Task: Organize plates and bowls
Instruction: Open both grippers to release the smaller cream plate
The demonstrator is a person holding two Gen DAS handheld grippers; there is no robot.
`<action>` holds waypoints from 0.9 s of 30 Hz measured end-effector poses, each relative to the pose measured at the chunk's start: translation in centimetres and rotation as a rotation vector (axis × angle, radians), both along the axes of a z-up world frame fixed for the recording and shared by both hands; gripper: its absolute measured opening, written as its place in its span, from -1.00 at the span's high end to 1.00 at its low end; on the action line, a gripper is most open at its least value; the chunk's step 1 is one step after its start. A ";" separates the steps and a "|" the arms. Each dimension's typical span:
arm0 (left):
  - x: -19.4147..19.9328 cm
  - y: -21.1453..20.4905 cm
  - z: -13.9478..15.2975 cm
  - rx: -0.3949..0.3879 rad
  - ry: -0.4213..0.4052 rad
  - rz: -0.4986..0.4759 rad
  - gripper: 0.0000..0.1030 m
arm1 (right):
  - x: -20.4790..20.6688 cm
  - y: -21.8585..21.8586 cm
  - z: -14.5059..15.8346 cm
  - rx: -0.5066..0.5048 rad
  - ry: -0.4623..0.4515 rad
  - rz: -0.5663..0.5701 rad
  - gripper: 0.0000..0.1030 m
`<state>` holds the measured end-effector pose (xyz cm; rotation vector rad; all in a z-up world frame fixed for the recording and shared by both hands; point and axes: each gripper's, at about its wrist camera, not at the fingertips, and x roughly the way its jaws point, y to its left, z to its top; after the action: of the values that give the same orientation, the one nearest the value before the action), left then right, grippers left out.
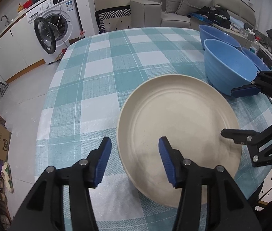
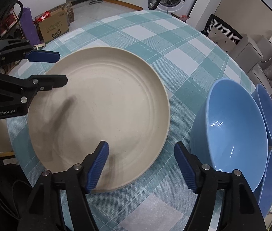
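A large cream plate (image 1: pixel 178 119) (image 2: pixel 107 105) lies flat on the teal checked tablecloth (image 1: pixel 97 77) (image 2: pixel 155 38). My left gripper (image 1: pixel 135 142) (image 2: pixel 62 67) is open, and the plate's rim passes between its blue pads without either pad touching it. On the opposite rim my right gripper (image 2: pixel 141 145) (image 1: pixel 227 112) stands open too, one finger over the plate and one outside it. Three blue bowls stand beside the plate: a near one (image 1: pixel 230 65) (image 2: pixel 235 123), a second (image 1: pixel 216 34) (image 2: pixel 268 111) and a third (image 1: pixel 251 55) (image 2: pixel 270 173).
The round table's edge curves close behind the bowls. Past the table stand a washing machine (image 1: pixel 57 25) with its door open, a grey sofa (image 1: pixel 174 5), a patterned basket (image 1: pixel 114 17) and a cardboard box (image 2: pixel 54 27) on the floor.
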<state>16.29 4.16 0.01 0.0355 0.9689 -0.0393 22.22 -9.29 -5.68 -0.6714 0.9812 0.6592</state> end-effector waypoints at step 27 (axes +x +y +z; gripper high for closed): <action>0.0 -1.9 4.4 -0.103 -0.167 -0.046 -1.00 | -0.9 -4.3 5.7 0.354 -0.020 -0.093 -0.99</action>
<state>16.30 2.26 4.37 -0.0332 0.7982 -0.1266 21.34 -13.62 0.00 -0.3183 0.8446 0.7204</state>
